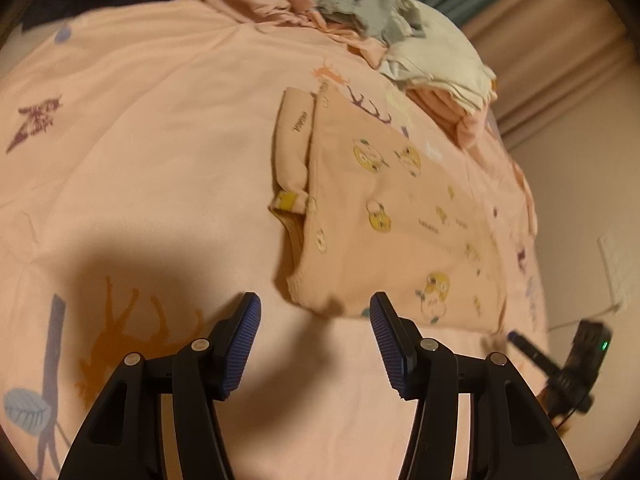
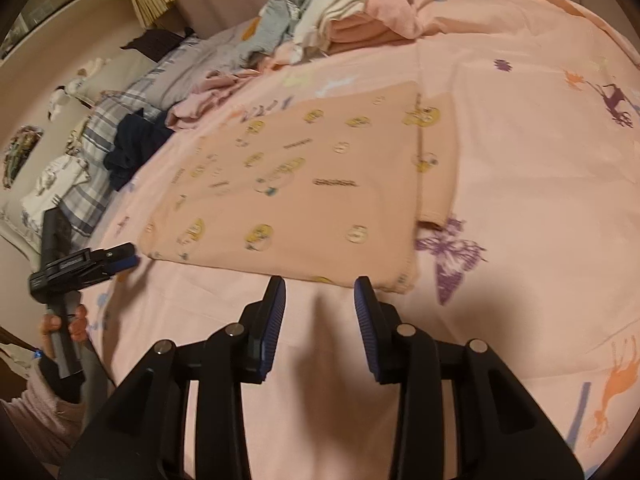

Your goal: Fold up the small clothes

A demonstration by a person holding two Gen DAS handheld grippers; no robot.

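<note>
**Garment, peach knit, laid flat on bedsheet**

Garment (image 1: 392, 216): soft peach cotton with yellow round prints, spread as a rough rectangle on the pink sheet (image 1: 160, 160); one sleeve (image 1: 294, 148), yellow-cuffed, folded alongside the body.

Left gripper (image 1: 315, 308): black frame, ribbed blue pads, jaws spread, empty, poised just short of the garment's near hem.

Right gripper (image 2: 320, 292): same build, jaws spread, empty, near the hem's other end.

Pile (image 2: 352, 20): crumpled pink, white and grey clothes at the far edge of the bed.
</note>
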